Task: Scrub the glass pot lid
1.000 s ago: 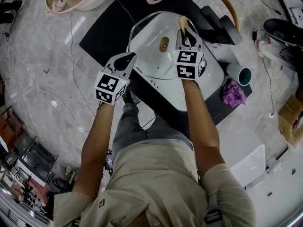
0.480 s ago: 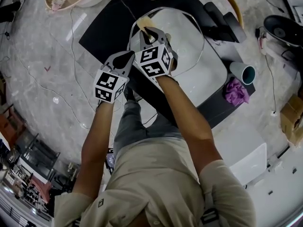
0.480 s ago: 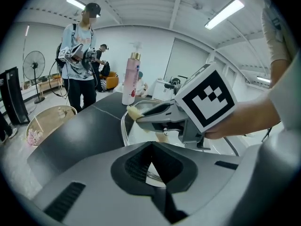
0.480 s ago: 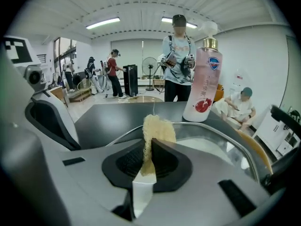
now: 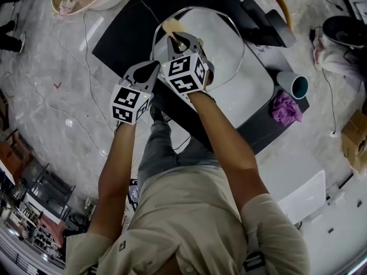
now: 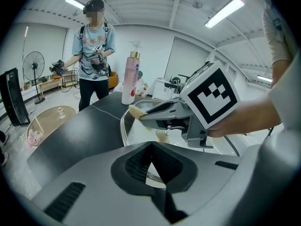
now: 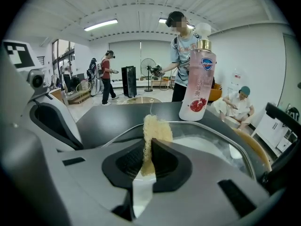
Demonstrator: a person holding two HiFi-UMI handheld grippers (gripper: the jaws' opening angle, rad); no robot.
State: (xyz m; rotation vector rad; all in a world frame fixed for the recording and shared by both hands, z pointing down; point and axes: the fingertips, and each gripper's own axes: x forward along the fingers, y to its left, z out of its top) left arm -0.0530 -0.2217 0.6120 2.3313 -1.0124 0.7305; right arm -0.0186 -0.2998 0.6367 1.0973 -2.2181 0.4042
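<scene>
Shows sponge (image 5: 171,26), pinched in right gripper (image 5: 175,36), shifted across glass pot lid (image 5: 226,42) to rim just ahead of left gripper (image 5: 150,69), itself clamped on that rim. Reads as stroke end; more passes likely due.

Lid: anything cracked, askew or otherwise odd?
Nothing stands out. The lid looks intact; the left gripper clamps its near rim, and the right gripper holds a sponge at its far-left rim.

The head view looks steeply down on the worktop (image 5: 114,44). Both gripper views sit low and close, facing across the glass pot lid (image 5: 226,42), which all three share.
</scene>
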